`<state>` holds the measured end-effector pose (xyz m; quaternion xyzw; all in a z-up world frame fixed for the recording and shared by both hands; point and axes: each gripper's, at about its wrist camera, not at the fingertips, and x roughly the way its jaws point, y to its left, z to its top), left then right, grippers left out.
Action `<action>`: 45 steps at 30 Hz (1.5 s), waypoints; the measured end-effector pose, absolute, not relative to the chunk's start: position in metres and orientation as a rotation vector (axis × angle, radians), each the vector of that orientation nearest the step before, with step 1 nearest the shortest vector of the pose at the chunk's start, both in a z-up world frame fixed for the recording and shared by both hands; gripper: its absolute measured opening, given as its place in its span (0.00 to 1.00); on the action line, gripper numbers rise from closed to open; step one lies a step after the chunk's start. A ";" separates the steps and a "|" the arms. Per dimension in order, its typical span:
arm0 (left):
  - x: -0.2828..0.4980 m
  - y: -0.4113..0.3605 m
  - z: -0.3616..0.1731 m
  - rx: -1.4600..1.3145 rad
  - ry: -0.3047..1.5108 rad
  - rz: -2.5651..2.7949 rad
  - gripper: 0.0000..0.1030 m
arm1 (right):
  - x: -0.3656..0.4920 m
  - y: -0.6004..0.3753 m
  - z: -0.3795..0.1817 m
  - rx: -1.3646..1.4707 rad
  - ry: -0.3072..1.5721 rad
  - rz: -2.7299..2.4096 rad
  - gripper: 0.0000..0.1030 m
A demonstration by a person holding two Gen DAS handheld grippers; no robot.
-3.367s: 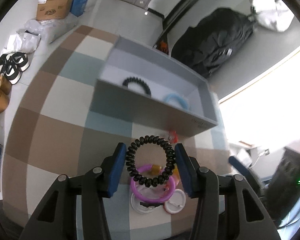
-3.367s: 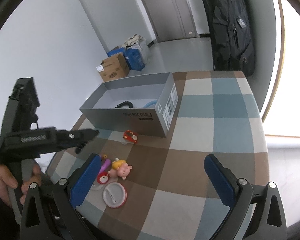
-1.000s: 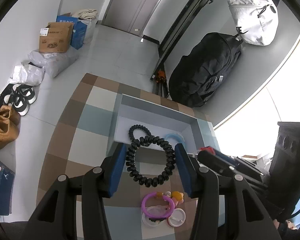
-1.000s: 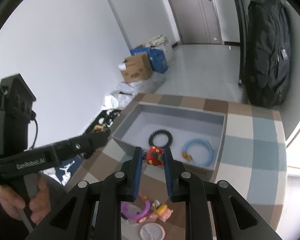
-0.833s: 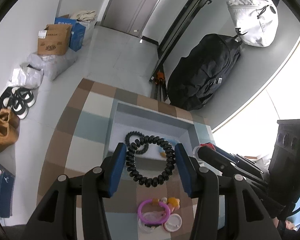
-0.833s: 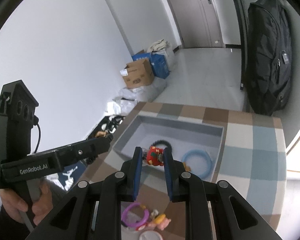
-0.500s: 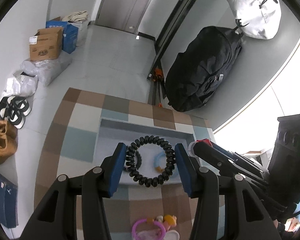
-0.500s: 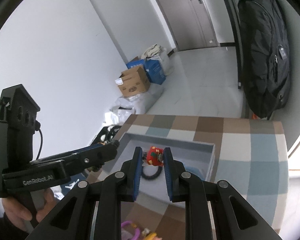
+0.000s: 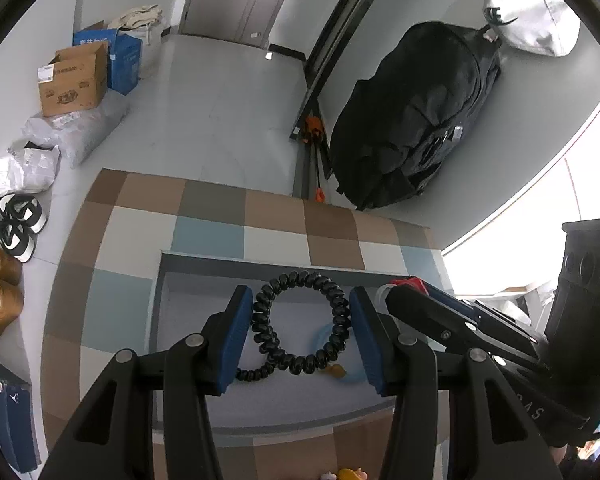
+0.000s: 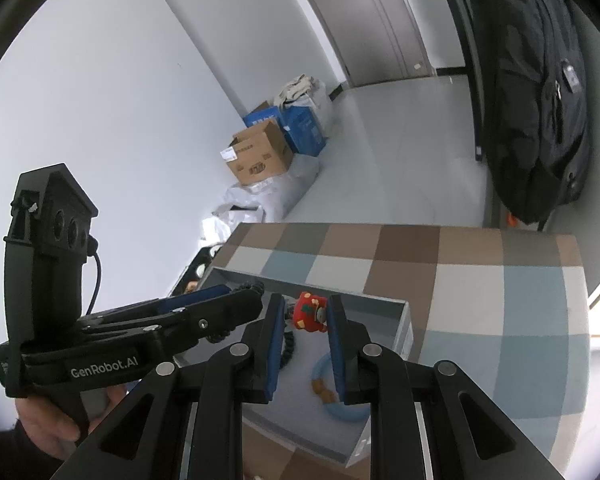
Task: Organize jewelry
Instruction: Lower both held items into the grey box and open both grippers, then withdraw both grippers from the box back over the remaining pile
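Black coiled hair tie, round loop, w/ glossy beadlike ridges.

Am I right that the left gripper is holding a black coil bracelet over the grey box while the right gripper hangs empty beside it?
Not quite: the right gripper is not empty; its pads are shut on a small red charm, as the right wrist view shows. The rest stands: the left gripper holds the black coil bracelet over the grey box.
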<state>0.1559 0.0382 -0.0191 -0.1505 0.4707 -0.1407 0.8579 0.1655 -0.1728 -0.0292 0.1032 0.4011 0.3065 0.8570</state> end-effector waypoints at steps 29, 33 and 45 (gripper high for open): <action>0.154 0.034 -0.023 -0.311 0.988 -0.321 0.69 | 0.171 -0.198 -0.026 0.284 0.791 0.613 0.41; 0.153 0.033 -0.022 -0.320 0.989 -0.317 0.70 | 0.171 -0.205 -0.023 0.310 0.768 0.602 0.58; 0.129 0.025 -0.005 -0.207 0.900 -0.241 0.70 | 0.154 -0.210 -0.020 0.265 0.743 0.567 0.82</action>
